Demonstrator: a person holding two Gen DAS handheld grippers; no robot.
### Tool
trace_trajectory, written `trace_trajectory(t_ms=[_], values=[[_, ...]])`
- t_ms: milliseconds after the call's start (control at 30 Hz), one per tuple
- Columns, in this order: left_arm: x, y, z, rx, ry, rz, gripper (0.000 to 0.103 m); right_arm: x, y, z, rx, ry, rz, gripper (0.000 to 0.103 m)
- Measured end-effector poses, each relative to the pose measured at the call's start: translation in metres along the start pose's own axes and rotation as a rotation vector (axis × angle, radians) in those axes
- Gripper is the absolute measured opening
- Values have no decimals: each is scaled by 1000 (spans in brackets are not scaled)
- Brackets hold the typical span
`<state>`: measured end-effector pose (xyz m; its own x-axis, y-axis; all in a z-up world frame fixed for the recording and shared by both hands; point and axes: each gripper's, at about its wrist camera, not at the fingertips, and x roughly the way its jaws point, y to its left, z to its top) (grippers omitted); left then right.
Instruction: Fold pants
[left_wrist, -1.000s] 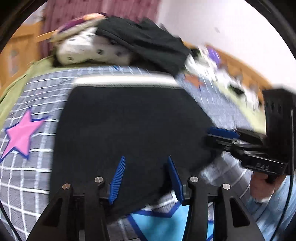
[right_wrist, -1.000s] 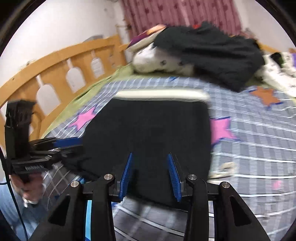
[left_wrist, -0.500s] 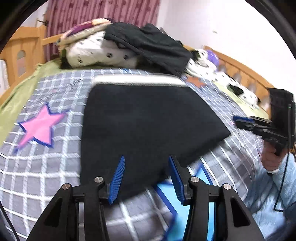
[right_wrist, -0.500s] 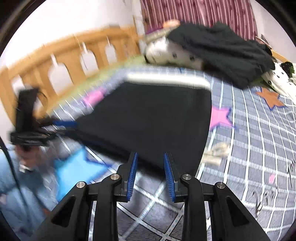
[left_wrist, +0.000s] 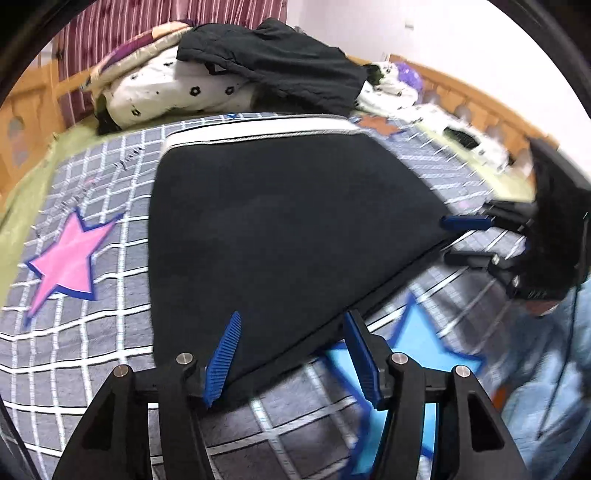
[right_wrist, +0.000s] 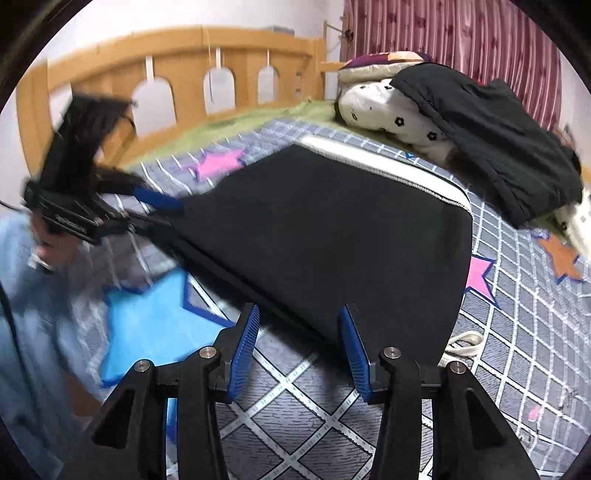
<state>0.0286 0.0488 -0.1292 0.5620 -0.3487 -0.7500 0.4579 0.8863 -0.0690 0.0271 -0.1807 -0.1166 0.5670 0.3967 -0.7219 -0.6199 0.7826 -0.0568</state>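
The black pants (left_wrist: 280, 229) lie folded flat on the checked bedspread, with their white waistband (left_wrist: 258, 131) at the far end. They also show in the right wrist view (right_wrist: 343, 236). My left gripper (left_wrist: 291, 354) is open and empty, its blue pads standing over the near left corner of the pants. My right gripper (right_wrist: 299, 347) is open and empty at the near right corner. In each view the other gripper shows at the side, level with the near edge of the pants, with blue pads apart.
A checked grey bedspread (left_wrist: 74, 332) with pink, blue and orange stars covers the bed. A pile of pillows and dark clothes (left_wrist: 266, 62) lies at the far end. A wooden bed rail (right_wrist: 177, 74) runs along the left side. A white drawstring (right_wrist: 465, 341) lies beside the pants.
Both grippers pulled back toward the near edge of the pants, and the right gripper swung outward and back. The right jaws narrowed and then widened again. The pants stayed flat.
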Motion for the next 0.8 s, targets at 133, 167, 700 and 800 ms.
trace_trajectory(t_ms=[133, 167, 700, 800], values=[[-1, -15, -3, 68, -33, 114, 55, 3, 0, -1, 25, -26, -78, 22], [-1, -17, -3, 79, -28, 118, 55, 1, -2, 0, 35, -34, -79, 22], [-20, -9, -10, 21, -97, 130, 5, -21, 9, -8, 5, -127, -98, 4], [-4, -19, -20, 82, -64, 191, 6, 2, 16, -19, -44, -34, -122, 4]])
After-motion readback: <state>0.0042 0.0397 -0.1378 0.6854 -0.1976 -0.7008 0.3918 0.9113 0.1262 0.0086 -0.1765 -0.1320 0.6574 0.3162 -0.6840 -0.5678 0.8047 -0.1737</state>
